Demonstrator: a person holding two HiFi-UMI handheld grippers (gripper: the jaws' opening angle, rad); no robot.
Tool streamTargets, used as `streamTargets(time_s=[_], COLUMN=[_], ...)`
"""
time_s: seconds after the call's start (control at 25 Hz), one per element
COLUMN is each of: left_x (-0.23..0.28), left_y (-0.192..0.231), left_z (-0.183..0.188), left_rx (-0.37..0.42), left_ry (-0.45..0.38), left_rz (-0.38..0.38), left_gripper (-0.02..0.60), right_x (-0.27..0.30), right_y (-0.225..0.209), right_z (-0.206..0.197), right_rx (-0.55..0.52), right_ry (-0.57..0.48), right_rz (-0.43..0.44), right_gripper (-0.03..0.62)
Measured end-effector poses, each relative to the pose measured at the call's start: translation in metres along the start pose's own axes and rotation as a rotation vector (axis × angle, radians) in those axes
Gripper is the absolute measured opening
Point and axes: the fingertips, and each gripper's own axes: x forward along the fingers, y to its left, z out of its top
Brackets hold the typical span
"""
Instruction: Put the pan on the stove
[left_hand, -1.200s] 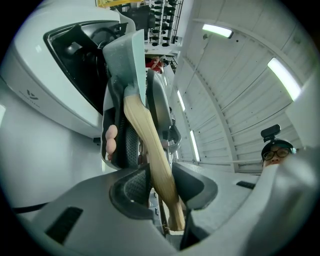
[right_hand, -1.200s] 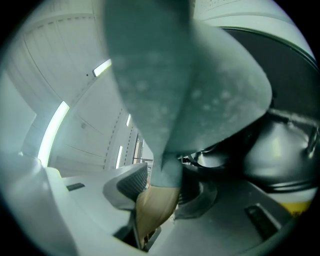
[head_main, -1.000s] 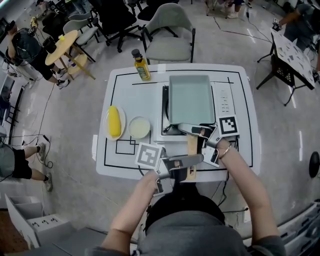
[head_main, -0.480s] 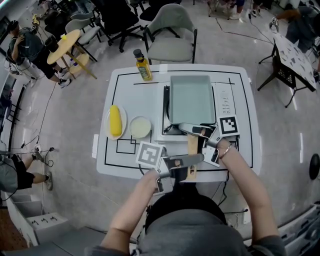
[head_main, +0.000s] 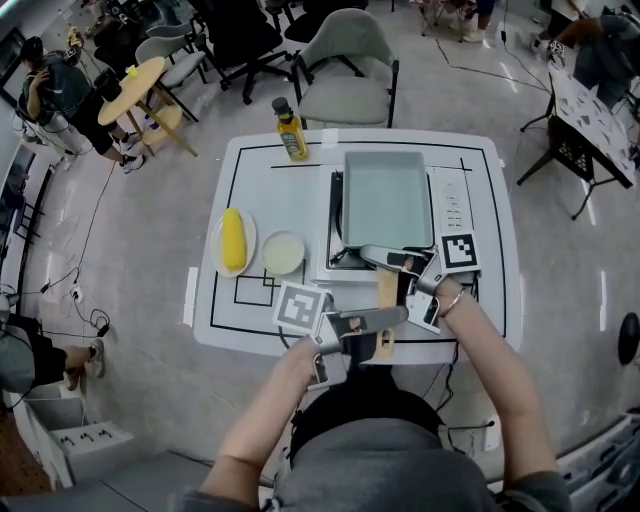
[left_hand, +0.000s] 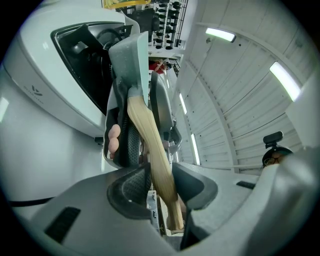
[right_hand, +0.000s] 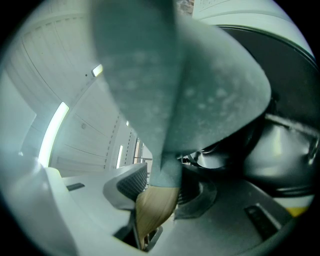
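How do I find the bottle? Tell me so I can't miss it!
Look at the white table in the middle of the room. At its far edge, just left of the blue-grey pan on the stove, stands the bottle. It is the only tall thing there, yellow with a dark cap; the plate and bowl sit low.

The left gripper's (left_hand: 160, 186) jaws are matt grey plastic with finely ribbed, rubbery dark pads (left_hand: 131, 186). Between them lies the smooth, pale wooden handle (left_hand: 150, 145) of the rectangular pale-teal pan (right_hand: 200, 90), which is matt and faintly speckled. Just beyond the jaws, the white tabletop stove (left_hand: 45, 100) has a smooth, glossy casing.
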Motion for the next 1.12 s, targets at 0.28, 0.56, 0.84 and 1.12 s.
streamTargets(time_s=[0.28, 0.56, 0.84, 1.12], left_x=[-0.014, -0.039, -0.079, -0.106], left_y=[0.001, 0.006, 0.014, 0.015], left_z=[0.002, 0.010, 0.034, 0.063], left_rx=[-0.009, 0.002, 0.070, 0.281], left_ry=[-0.039, -0.099, -0.237, -0.353], left_rz=[0.006, 0.042, 0.161, 0.367], left_gripper=[0.143, 0.144, 0.143, 0.133], right_x=[0.000, 0.002, 0.001, 0.001], right_y=[0.001, -0.001, -0.001, -0.001], right_z=[0.001, 0.002, 0.002, 0.003], right_rx=[-0.001, 0.006, 0.001, 0.005], right_ry=[0.001, -0.002, 0.001, -0.005], right_rz=[-0.001, 0.006, 0.009, 0.010], right_gripper=[0.163, 0.163, 0.163, 0.163])
